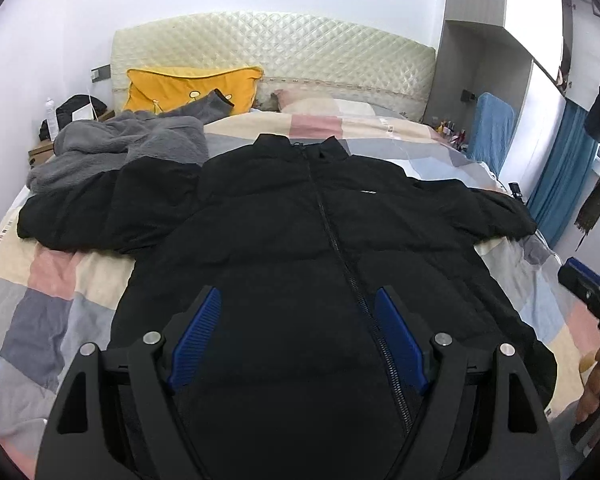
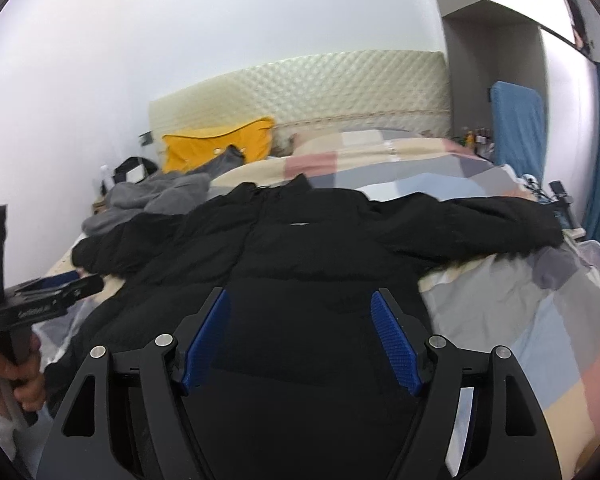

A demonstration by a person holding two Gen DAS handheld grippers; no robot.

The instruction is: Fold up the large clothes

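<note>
Grey fleece [image 1: 116,148] crowds the black jacket's [image 1: 300,240] left sleeve; right sleeve lies clear.

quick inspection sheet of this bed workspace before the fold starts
surface: bed with patchwork quilt, mostly flat
job's things: black jacket spread front up, zipped, both sleeves out sideways
clutter: grey fleece garment bunched by the far sleeve; yellow pillow at the headboard
grippers: left claw open above the jacket's lower front, nothing between the pads; right claw open above the jacket, empty
cables: nothing seen
surroundings: quilted headboard, white wall, blue curtain, cluttered nightstand
</note>
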